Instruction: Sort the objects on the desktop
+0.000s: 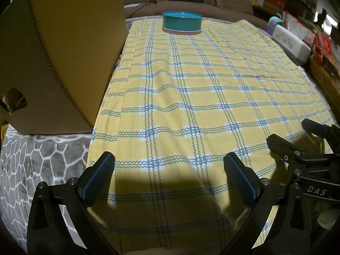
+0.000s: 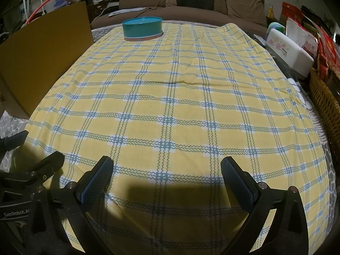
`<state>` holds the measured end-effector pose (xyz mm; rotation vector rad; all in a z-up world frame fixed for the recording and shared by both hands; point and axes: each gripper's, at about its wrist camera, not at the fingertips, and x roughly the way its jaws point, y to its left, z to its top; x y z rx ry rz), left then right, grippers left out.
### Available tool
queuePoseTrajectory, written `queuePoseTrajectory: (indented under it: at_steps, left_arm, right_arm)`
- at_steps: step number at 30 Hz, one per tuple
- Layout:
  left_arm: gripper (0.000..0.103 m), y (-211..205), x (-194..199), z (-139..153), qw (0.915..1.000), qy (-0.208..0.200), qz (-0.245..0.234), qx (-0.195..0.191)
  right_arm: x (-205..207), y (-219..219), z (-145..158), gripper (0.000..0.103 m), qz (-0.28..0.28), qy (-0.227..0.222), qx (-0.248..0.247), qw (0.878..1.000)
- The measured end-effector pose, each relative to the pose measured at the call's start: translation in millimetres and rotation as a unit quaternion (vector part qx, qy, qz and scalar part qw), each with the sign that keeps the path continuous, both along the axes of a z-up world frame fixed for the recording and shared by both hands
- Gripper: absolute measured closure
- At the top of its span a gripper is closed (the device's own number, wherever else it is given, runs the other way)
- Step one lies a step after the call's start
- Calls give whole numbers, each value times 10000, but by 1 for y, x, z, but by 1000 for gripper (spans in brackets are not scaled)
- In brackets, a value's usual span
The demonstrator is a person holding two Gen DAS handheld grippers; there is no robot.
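Note:
A round teal tin [image 1: 182, 22] stands at the far edge of the yellow checked tablecloth [image 1: 191, 97]; it also shows in the right wrist view [image 2: 142, 29]. My left gripper [image 1: 169, 170] is open and empty, low over the cloth's near edge. My right gripper [image 2: 166, 174] is open and empty too, beside it over the near edge. The right gripper shows at the right of the left wrist view [image 1: 291, 136]. The left gripper shows at the left of the right wrist view [image 2: 36, 150].
A large cardboard box [image 1: 61, 48] stands along the table's left side, also in the right wrist view [image 2: 42, 57]. A white tissue box [image 2: 289, 51] and a wicker basket [image 2: 325, 102] stand on the right. A brown sofa [image 2: 191, 2] is behind.

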<state>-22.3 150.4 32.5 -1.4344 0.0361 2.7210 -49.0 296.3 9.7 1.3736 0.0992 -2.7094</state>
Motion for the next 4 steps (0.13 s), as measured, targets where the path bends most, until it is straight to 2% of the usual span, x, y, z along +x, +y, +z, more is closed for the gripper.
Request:
queuePoseTrajectory:
  at_steps: [4]
  left_arm:
    - [0,0,1,0,10000,-1,1,3]
  right_arm:
    - [0,0,0,0,-1,-2,-5,10000]
